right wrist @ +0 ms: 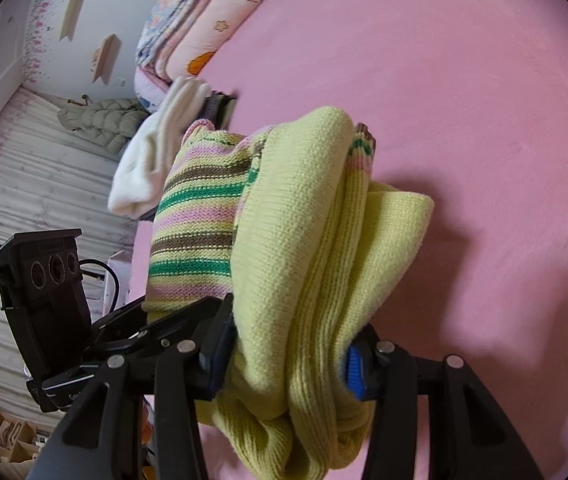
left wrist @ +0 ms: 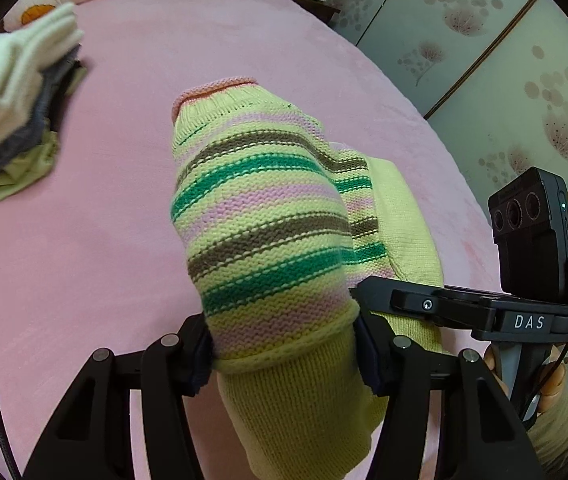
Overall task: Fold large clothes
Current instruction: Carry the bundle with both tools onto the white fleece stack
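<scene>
Left gripper (left wrist: 284,354) clamped on the ribbed yellow hem of a chunky knit sweater (left wrist: 259,216), striped green, pink and brown, bunched into a thick roll held above the pink fleecy bedspread (left wrist: 131,240). Right gripper (right wrist: 288,354), blue-padded fingers (right wrist: 354,376) pinching the same sweater's plain yellow folds, jaws held apart only by the wad of cloth. Stack of folded clothes (left wrist: 15,92), white knit on top, sits further up the bed; quilted bedding (right wrist: 203,36) beyond it.

A sweater (left wrist: 267,216) hangs above the bed (left wrist: 163,60), clothes stack (left wrist: 15,92) to its left.
</scene>
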Available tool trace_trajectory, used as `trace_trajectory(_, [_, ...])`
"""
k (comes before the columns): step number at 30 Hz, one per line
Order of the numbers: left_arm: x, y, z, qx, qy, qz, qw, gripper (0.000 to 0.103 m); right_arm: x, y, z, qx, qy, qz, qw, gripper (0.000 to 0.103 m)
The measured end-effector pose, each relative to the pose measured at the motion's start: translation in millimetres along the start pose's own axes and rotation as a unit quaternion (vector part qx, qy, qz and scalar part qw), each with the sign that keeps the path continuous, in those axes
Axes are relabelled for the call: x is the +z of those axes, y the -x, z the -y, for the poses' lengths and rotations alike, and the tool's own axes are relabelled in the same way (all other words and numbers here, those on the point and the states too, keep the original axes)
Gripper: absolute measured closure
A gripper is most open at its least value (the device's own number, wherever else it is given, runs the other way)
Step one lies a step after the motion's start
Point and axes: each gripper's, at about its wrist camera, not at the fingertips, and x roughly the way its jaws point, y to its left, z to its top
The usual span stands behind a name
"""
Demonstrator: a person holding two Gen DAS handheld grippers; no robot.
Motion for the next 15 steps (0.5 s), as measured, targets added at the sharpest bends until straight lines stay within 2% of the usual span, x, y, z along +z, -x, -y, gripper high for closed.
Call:
trace_trajectory(7, [-23, 71, -13, 0.027, -0.013, 0.025, 0.9992, 0.048, -22, 3, -57, 0.012, 0.026, 0.001, 1.0, 0.057])
trace_trajectory(15, [-34, 144, -59, 0.042, 0.006, 0.054, 0.9976, 0.049, -27, -14, -135, 0.02, 0.076, -0.015, 0.997, 0.057])
